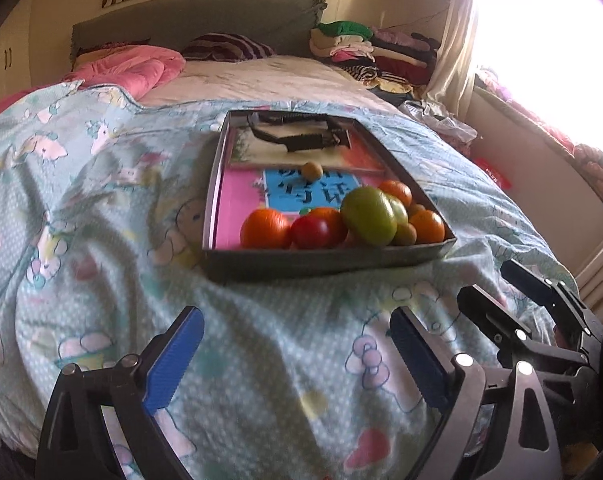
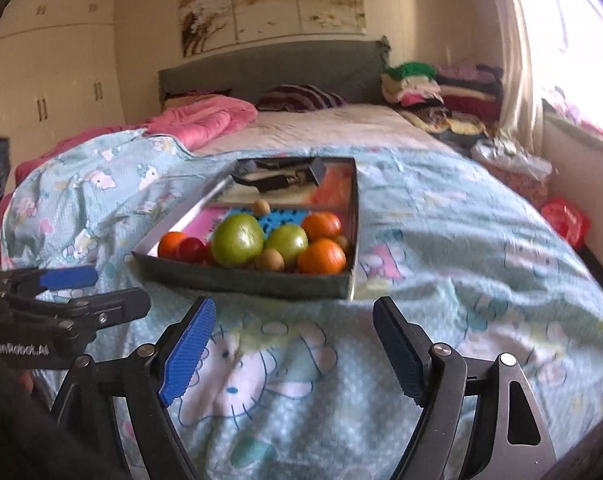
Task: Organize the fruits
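Note:
A shallow grey box point(image 1: 325, 258) point(image 2: 241, 278) lies on the bed's blue quilt. At its near end sit several fruits: a big green tomato point(image 1: 368, 216) point(image 2: 237, 240), a second green one point(image 2: 287, 242), oranges point(image 1: 265, 229) point(image 2: 322, 257), a red tomato point(image 1: 311, 232) point(image 2: 192, 250) and small brown fruits point(image 1: 312, 171) point(image 2: 270, 260). My left gripper point(image 1: 297, 354) is open and empty, just short of the box. My right gripper point(image 2: 293, 344) is open and empty, also short of the box. Each gripper shows in the other's view, the left point(image 2: 67, 292) and the right point(image 1: 509, 304).
Books and a black tool point(image 1: 297, 136) lie at the box's far end. A pink duvet point(image 1: 137, 68), a striped pillow point(image 2: 301, 98) and stacked clothes point(image 2: 441, 92) lie at the head of the bed. A bright window point(image 1: 549, 28) and a red bag point(image 2: 565, 216) are on the right.

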A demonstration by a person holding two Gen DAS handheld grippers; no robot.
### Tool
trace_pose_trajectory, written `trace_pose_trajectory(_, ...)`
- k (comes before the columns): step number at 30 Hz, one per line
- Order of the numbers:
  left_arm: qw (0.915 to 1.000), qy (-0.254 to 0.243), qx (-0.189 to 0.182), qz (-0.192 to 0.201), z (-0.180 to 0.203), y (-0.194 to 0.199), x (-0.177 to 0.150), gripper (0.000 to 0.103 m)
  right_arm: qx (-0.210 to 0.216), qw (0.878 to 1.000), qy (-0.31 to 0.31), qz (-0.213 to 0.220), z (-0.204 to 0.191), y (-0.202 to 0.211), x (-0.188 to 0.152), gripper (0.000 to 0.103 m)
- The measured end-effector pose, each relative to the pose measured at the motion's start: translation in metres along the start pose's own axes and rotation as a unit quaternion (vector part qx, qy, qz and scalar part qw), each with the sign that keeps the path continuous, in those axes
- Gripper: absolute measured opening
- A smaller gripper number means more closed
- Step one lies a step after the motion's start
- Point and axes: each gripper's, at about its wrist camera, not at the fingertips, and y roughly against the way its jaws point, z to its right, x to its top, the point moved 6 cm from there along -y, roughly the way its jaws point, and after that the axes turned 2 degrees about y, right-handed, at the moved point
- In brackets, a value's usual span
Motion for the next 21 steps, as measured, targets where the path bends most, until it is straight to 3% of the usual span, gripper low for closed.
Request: trace_pose_trajectory(21,0.9997,0.005,0.011,-0.019,-0.001,-0.008,-0.009,0.095,0.005,1.0,-0.01,-0.021,0.0,-0.014,-0.013,0.083)
